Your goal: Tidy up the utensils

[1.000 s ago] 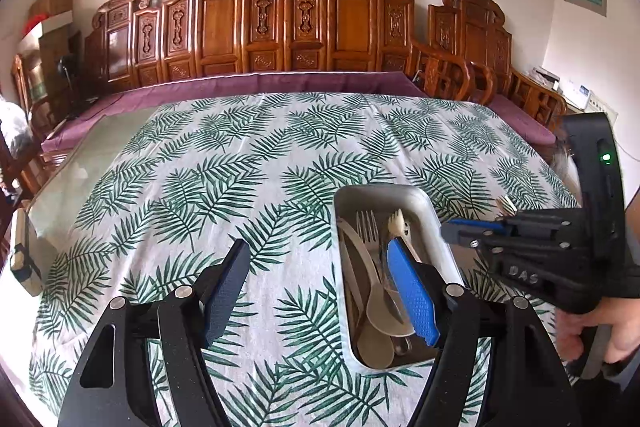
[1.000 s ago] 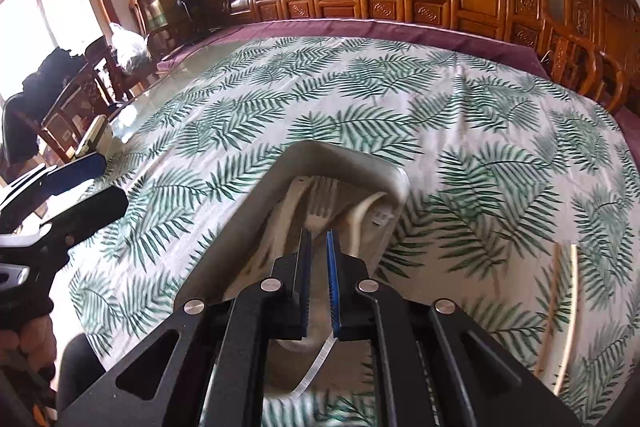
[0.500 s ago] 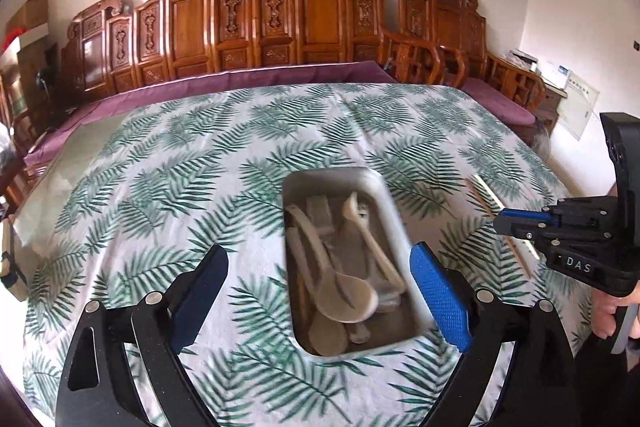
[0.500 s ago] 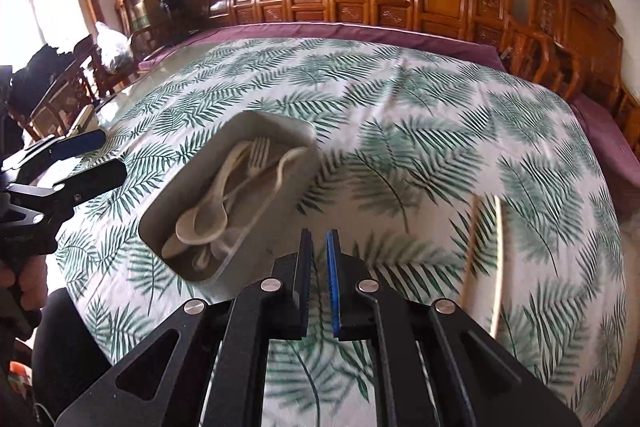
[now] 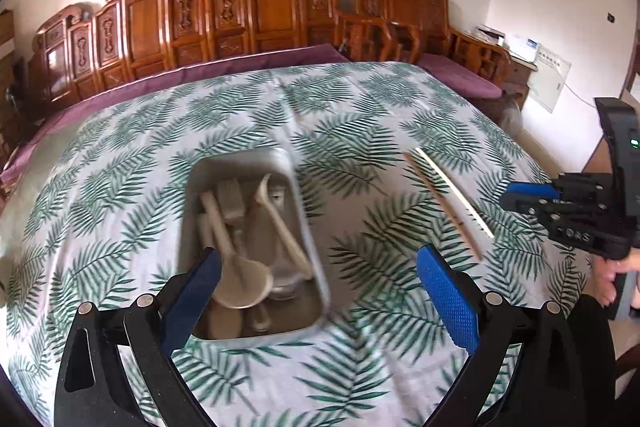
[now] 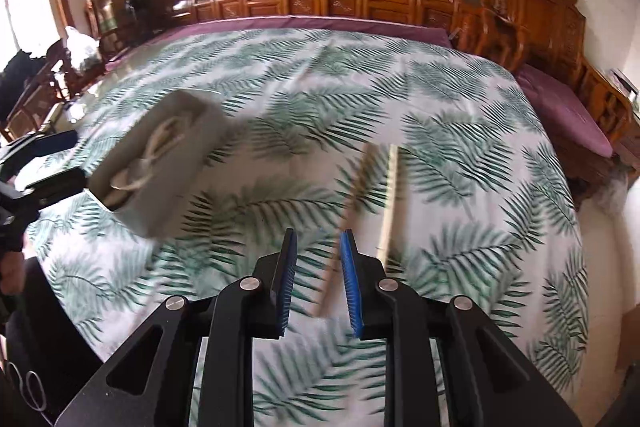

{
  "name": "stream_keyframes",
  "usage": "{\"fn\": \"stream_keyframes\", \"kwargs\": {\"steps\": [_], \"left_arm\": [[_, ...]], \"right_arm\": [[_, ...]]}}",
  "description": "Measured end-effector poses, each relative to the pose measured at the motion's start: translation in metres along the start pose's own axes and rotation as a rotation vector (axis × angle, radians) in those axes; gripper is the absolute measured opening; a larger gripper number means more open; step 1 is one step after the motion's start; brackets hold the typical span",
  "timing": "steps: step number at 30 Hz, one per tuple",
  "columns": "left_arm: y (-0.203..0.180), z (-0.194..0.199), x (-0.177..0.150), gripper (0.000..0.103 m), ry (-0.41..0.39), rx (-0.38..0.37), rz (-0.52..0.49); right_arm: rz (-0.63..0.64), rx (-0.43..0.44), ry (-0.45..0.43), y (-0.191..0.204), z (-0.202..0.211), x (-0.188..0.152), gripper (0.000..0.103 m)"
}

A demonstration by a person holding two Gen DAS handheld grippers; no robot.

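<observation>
- The table (image 5: 360, 99), draped in a palm-leaf tablecloth (image 6: 320, 99), fills both views, with carved wooden chairs (image 5: 264, 7) lined up behind it.
- The metal tray (image 5: 256, 331) sits left of centre, already loaded with pale spoons (image 5: 240, 283) and a fork (image 5: 230, 199); in the right wrist view the tray is smeared by motion blur and its contents are hard to sort out.
- The left gripper (image 5: 316, 291) hangs above the tray's near end, fingers spread wide and gripping nothing.
- The right gripper (image 6: 316, 279) is lined up on the pair of chopsticks (image 6: 372, 195), which lie loose on the cloth, well apart from the tray; its fingers are parted a little, with nothing between them.
- Judged from this, the chopsticks are the last items out, and this is the approach for that pick.
- The next move calls for dropping low, straddling one or both thin sticks, and closing squarely.
- The near end of the darker chopstick blurs out between the fingers, so contact is hard to tell.
</observation>
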State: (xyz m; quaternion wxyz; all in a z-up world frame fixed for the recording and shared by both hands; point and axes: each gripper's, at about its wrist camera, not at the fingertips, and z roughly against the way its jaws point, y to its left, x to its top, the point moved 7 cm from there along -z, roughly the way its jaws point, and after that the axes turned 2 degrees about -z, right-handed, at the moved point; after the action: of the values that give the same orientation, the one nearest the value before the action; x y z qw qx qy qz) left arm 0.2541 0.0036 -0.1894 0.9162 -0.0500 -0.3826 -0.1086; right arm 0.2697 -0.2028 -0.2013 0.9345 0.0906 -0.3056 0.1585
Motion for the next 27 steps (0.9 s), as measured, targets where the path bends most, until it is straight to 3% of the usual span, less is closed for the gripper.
{"fn": "stream_keyframes", "kwargs": {"steps": [11,19,27], "left_arm": [[-0.051,-0.024,0.001,0.094,0.031,-0.036,-0.042],[-0.067,-0.037,-0.007,0.094,0.070,-0.038,-0.057],[-0.078,-0.051,-0.016,0.094,0.106,-0.039,-0.079]], "right_arm": [[-0.052,-0.026,0.101,-0.056,-0.057,-0.004,0.025],[-0.040,-0.014,0.162,-0.057,-0.094,0.000,0.024],[0.000,-0.031,0.174,-0.052,-0.106,-0.001,0.017]]}}
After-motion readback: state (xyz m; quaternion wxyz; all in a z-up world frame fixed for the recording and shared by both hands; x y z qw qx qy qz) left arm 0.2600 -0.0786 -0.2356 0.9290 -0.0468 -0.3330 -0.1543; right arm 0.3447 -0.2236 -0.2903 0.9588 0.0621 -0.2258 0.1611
